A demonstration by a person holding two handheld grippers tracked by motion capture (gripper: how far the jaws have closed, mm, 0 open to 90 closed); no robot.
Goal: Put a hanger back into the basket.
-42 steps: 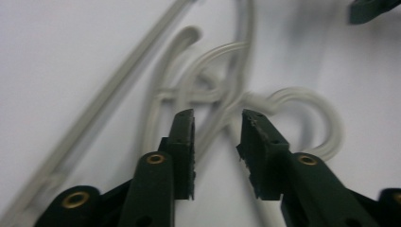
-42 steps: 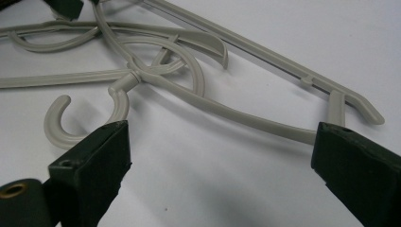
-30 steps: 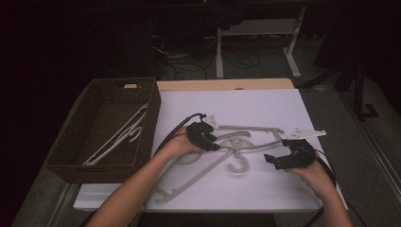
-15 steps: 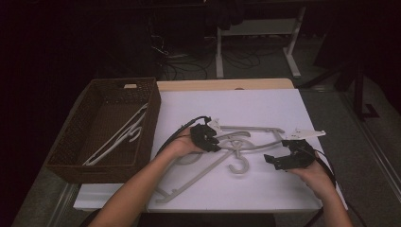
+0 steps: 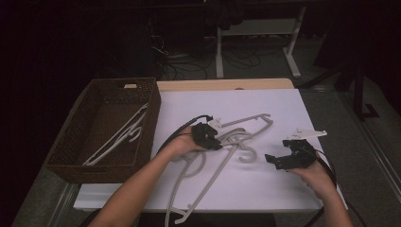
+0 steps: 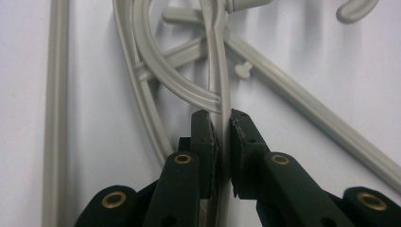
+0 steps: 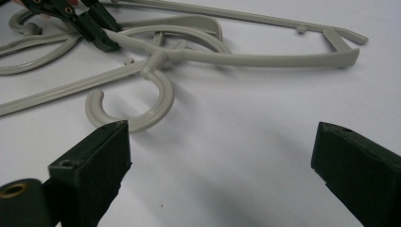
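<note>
Closing since the earlier frame, our left gripper (image 6: 222,125) now clamps the hanger (image 6: 218,71); right gripper (image 7: 220,156) gapes empty. We lift level, untangling slowly.

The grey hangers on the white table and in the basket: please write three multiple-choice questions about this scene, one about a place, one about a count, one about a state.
1. Where does the woven basket stand?
A. at the left edge of the table
B. at the right edge
C. in the middle

2. How many hangers lie inside the basket?
A. none
B. about two
C. six

3. In what state is the left gripper?
A. wide open above the table
B. shut on a hanger arm
C. shut on a cable

Answers:
1. A, the high view shows the brown basket beside the white surface at the left.
2. B, two pale hangers lie there, overlapping.
3. B, in the left gripper view both pads press the thin grey arm; the jaws have just been closing on it.
</note>
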